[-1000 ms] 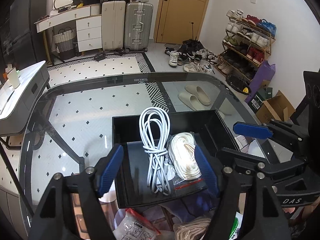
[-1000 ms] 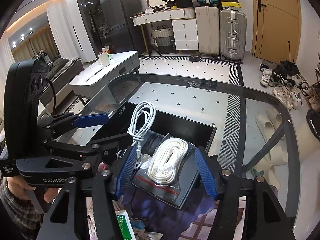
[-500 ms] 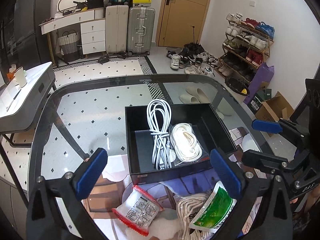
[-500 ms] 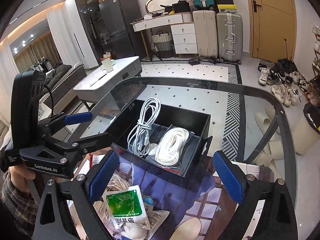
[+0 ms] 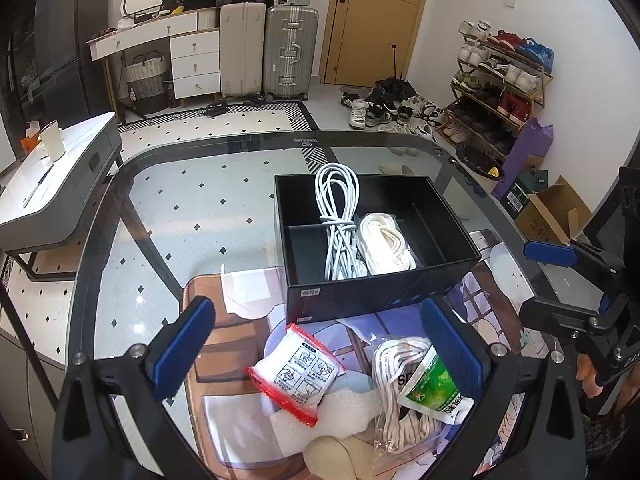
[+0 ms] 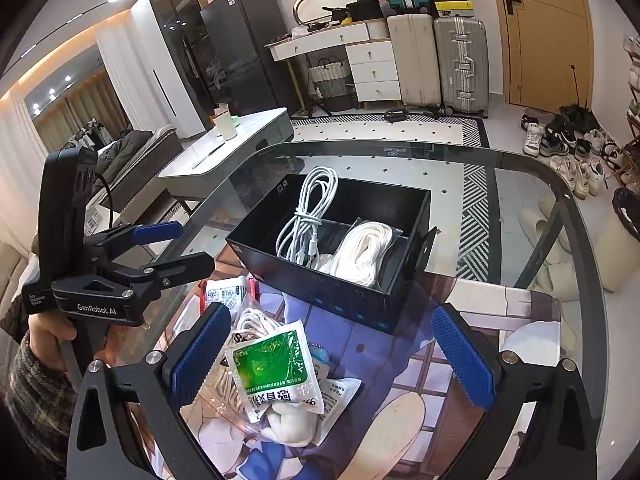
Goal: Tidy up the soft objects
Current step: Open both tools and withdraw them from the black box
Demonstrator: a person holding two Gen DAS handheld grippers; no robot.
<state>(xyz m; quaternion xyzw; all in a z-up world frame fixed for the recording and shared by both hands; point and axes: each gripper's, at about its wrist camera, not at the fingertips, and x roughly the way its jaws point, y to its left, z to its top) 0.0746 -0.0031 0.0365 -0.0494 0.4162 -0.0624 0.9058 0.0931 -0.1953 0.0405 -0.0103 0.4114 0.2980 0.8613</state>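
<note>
A black box point(image 5: 384, 292) point(image 6: 280, 266) on the glass table holds a coiled white cable point(image 5: 338, 220) point(image 6: 306, 216) and a bagged white rope point(image 5: 386, 242) point(image 6: 362, 250). In front of it lie a red-edged white packet point(image 5: 298, 370) point(image 6: 226, 292), a bagged beige rope point(image 5: 394, 384) point(image 6: 250, 322), a green packet point(image 5: 434, 386) point(image 6: 272, 368) and white foam point(image 5: 340, 416). My left gripper point(image 5: 318, 346) is open and empty above the loose items. My right gripper point(image 6: 332, 356) is open and empty over the green packet.
A printed mat point(image 5: 236, 412) point(image 6: 432, 400) lies under the loose items. The glass table rim point(image 5: 96, 216) point(image 6: 580, 232) curves around. In each view the other gripper point(image 5: 580, 288) point(image 6: 120, 276) shows at the side.
Both grippers have opened wide and pulled back from the box, leaving the cable and bagged white rope inside. The loose packets have come into view below.
</note>
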